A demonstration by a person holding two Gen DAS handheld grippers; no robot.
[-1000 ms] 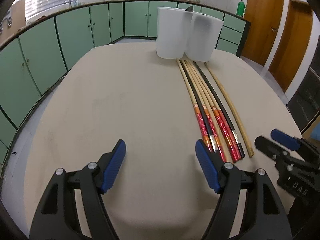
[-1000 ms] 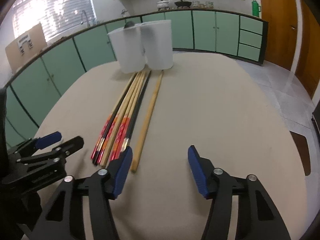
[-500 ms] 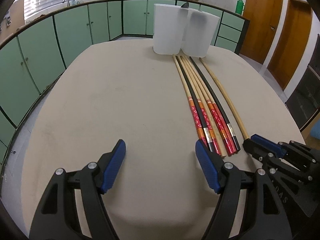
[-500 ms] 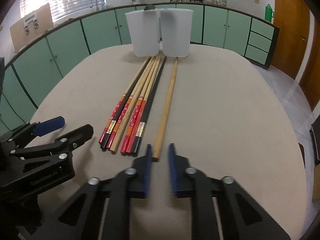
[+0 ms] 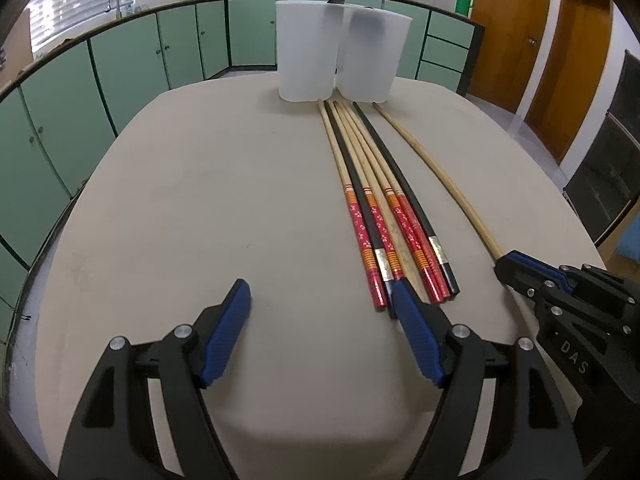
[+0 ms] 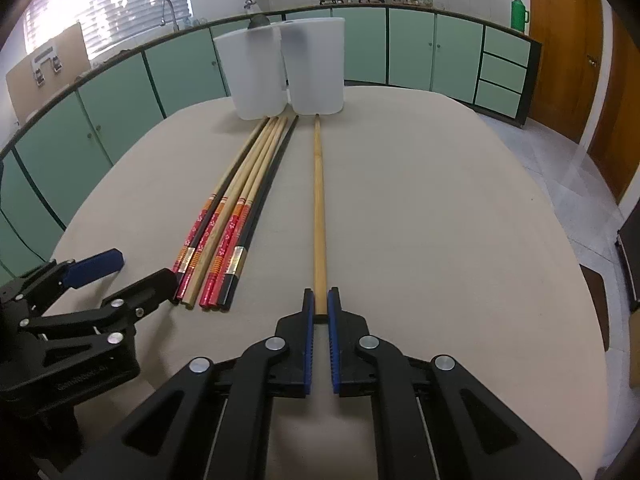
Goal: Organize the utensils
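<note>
The jaws of the right gripper [image 6: 319, 307] have just closed and now stand clamped on the near end of a plain bamboo chopstick [image 6: 318, 208], whose shaft runs straight ahead from between the pads toward the two white tubs [image 6: 288, 72] at the far side of the table [image 6: 440, 220]. The left gripper [image 5: 322, 300] has its jaws wide apart with nothing between them; its right pad sits at the near ends of the bundled chopsticks [image 5: 380, 216] — red-patterned, black and plain ones lying side by side — and whether it touches them I cannot tell.

The clamped stick looks light, thin and stiff, and smooth enough to slip. Held only at its butt, with almost all its length ahead of the pads, it will probably want to droop or pivot in the grip once it is lifted, so a firm squeeze and a slow lift seem wise. A hold further up the shaft would balance better, but this end grip leaves the tip free to drop into a tub.

The tubs look like thin translucent plastic, likely light enough to slide or tip if a long stick knocks the rim. The left tub already has a dark utensil [image 6: 259, 22] poking above its rim. The bundle to the left of the right jaws would be awkward to pinch singly, since the sticks lie touching.
</note>
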